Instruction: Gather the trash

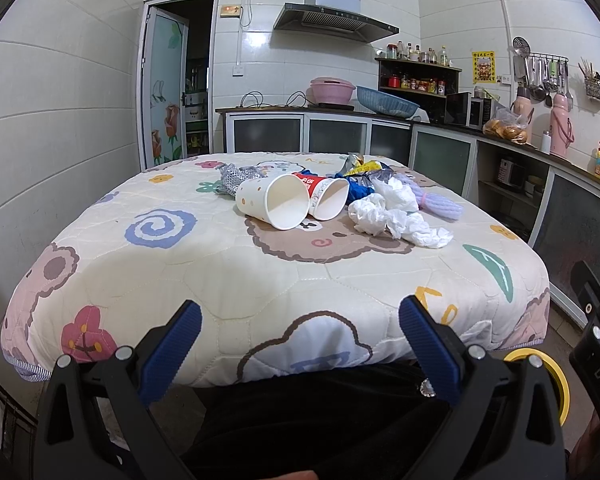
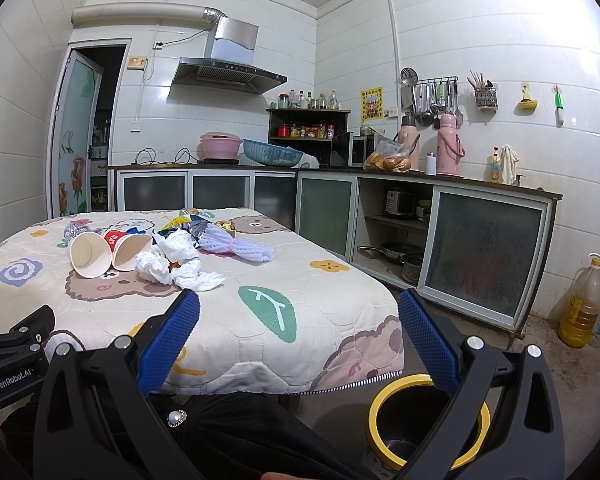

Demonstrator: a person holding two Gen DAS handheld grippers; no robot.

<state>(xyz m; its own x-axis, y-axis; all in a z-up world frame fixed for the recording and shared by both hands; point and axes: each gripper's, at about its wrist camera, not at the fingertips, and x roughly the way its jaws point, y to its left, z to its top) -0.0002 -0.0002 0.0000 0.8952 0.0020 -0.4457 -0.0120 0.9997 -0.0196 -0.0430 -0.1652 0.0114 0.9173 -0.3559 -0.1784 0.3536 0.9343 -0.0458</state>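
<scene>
Lying in a heap near the middle of the quilted table cover [image 1: 172, 264], the trash was untouched. Two paper cups, a white dotted cup [image 1: 272, 206] and a red-printed cup [image 1: 326, 198], lay tipped side by side with mouths toward the cameras; crumpled tissue [image 1: 396, 216] sat just right of them, with a foam net sleeve [image 1: 440, 204] and snack wrappers [image 1: 364, 166] behind. Both the left gripper [image 1: 300, 344] and the right gripper [image 2: 300, 340] hung wide and empty, short of the table edge. All of it looked light and crushable; a cup probably pinches best across its rim, the tissue anywhere. A yellow-rimmed bin [image 2: 400, 384] stood on the floor.
</scene>
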